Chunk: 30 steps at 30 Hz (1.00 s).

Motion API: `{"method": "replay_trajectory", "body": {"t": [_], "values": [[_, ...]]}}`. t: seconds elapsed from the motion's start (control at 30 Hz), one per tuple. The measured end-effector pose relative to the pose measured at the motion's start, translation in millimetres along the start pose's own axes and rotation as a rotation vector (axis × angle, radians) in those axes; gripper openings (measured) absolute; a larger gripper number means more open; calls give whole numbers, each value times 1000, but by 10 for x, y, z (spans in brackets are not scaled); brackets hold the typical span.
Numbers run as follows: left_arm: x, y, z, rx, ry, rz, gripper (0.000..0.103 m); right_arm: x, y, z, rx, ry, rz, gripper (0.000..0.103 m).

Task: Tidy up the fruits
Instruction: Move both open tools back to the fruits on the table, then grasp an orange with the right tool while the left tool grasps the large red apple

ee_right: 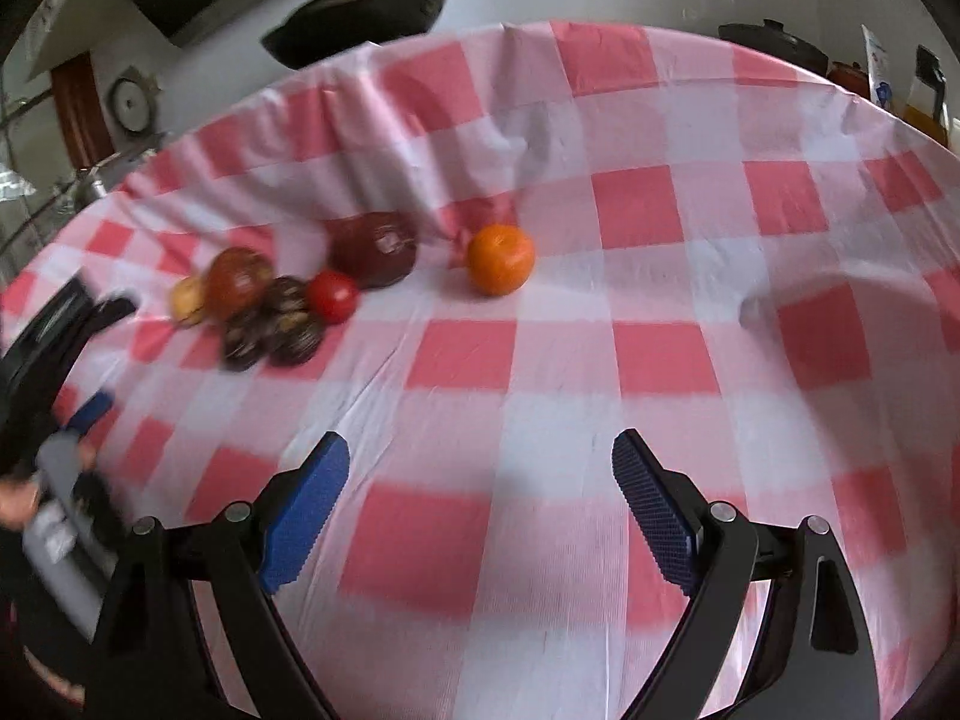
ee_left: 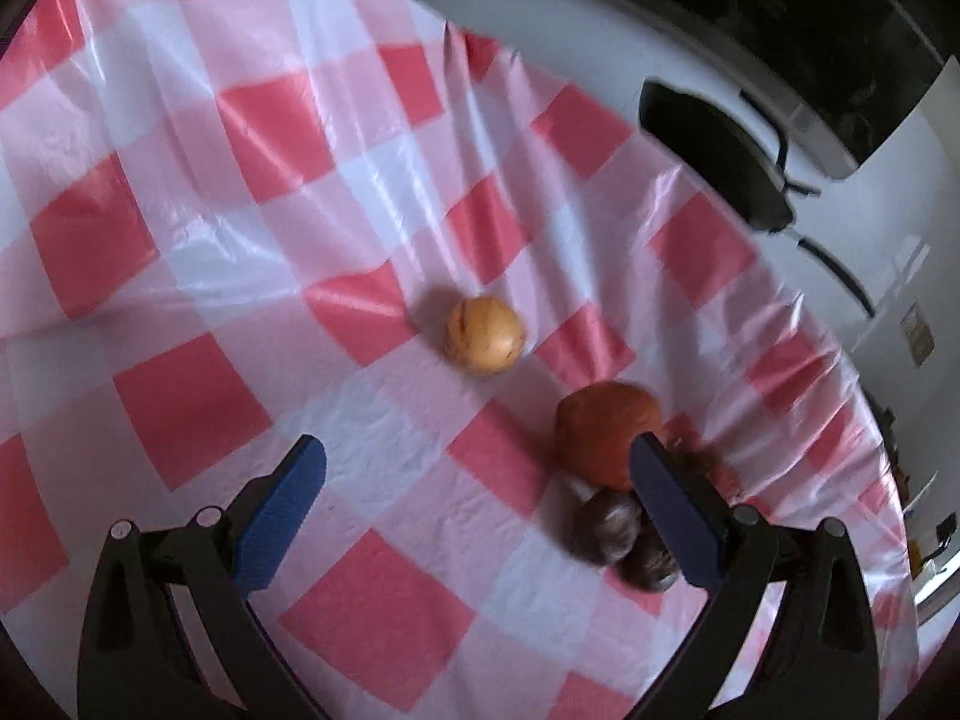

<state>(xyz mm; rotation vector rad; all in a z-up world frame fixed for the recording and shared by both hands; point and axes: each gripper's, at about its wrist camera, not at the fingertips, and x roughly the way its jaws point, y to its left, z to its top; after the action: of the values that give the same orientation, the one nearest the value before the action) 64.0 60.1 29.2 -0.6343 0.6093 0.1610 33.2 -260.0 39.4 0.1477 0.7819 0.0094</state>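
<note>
- The left gripper (ee_left: 477, 477) hangs over the red-and-white checked tablecloth (ee_left: 198, 192), its blue-padded jaws wide apart with nothing between them.
- In the left wrist view a small yellow-tan fruit (ee_left: 485, 335) sits alone at the centre of the frame, apart from the others.
- Lower right of it, a larger orange-brown fruit (ee_left: 603, 429) lies partly behind the right-hand blue pad, with two dark brown round fruits (ee_left: 606, 525) touching each other just below it.
- The right gripper (ee_right: 480, 480) also stands open and empty above the cloth, at the bottom of its own view.
- In the right wrist view an orange (ee_right: 501, 258) rests alone at the upper middle, near a dark red fruit (ee_right: 375, 249) to its left.
- Further left, a small red tomato (ee_right: 333, 295) touches a blurred cluster of dark round fruits (ee_right: 282, 324).
- A black pan (ee_right: 366, 15) sits beyond the table's far edge, upper left.
</note>
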Motion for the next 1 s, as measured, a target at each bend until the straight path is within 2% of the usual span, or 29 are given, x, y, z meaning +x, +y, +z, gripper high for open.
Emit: {"method": "replay_trajectory", "body": {"t": [0.03, 0.1, 0.2, 0.37, 0.47, 0.53, 0.57, 0.6, 0.7, 0.9, 1.0], "values": [[-28, 50, 9, -15, 1, -30, 101, 141, -14, 99, 21, 8, -12, 87], [-61, 82, 8, -24, -22, -20, 101, 302, -26, 218, 52, 13, -27, 87], [-23, 108, 10, -34, 2, -24, 101, 569, -15, 418, 93, 21, -46, 87], [3, 101, 4, -24, 17, -23, 101, 889, 66, 677, 88, 30, -78, 85], [18, 108, 7, -29, 30, -27, 101, 1049, 43, 768, 108, 58, -106, 78], [23, 122, 11, -35, 37, -32, 101, 1127, 38, 763, 108, 98, -133, 59], [27, 125, 13, -35, 40, -32, 101, 1118, 38, 766, 107, 91, -128, 56], [32, 126, 13, -35, 45, -34, 101, 1102, 38, 760, 103, 83, -107, 46], [33, 120, 9, -27, 51, -36, 101, 971, 0, 652, 126, 59, -71, 45], [22, 91, -1, -7, 54, -39, 101, 587, -19, 275, 202, 4, 69, 45], [16, 41, -22, 19, 58, -46, 101, 523, -38, 177, 247, -12, 107, 45]]}}
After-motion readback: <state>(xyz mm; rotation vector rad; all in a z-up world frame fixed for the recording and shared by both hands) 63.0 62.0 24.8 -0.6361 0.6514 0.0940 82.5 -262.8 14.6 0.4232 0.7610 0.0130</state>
